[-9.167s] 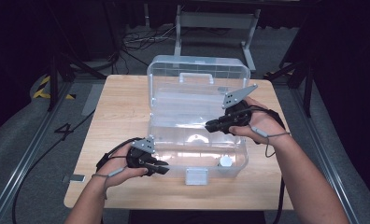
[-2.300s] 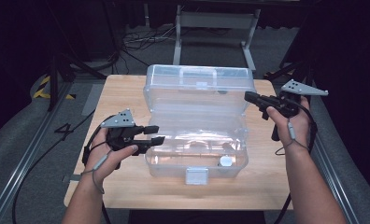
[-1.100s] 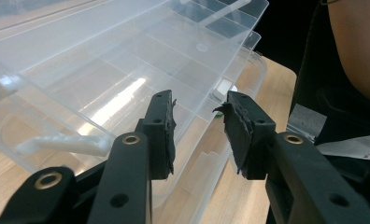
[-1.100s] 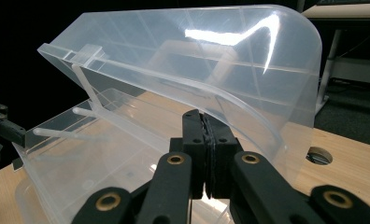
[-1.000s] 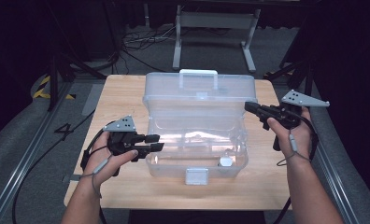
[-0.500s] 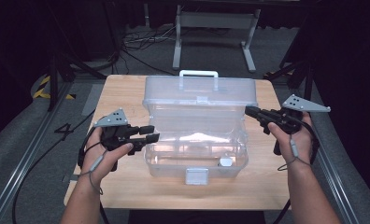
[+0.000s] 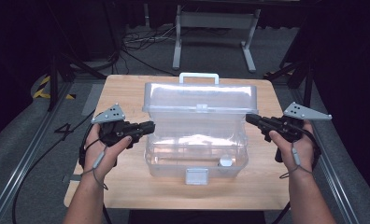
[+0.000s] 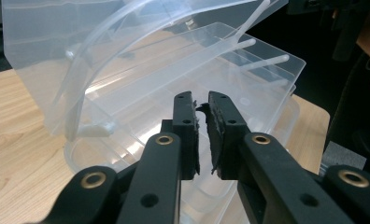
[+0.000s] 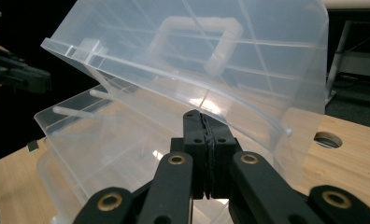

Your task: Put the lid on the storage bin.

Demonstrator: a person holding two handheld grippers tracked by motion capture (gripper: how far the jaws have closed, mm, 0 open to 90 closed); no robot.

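clear plastic box (image 7: 197,140) mid-table (image 7: 127,186), lid (image 7: 199,100) propped half open. looks light, stiff, slick; best taken by the lid handle (image 7: 199,75) at 12 o'clock. 1 box, 2 grippers. left gripper (image 7: 148,126) at 9 o'clock, jaws narrowly apart, empty. right gripper (image 7: 249,118) at 3 o'clock, jaws pressed together, holding nothing.

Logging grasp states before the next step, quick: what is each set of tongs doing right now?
Left tongs: open by a narrow gap, holding nothing, beside the clear plastic box.
Right tongs: shut, nothing visibly between them.
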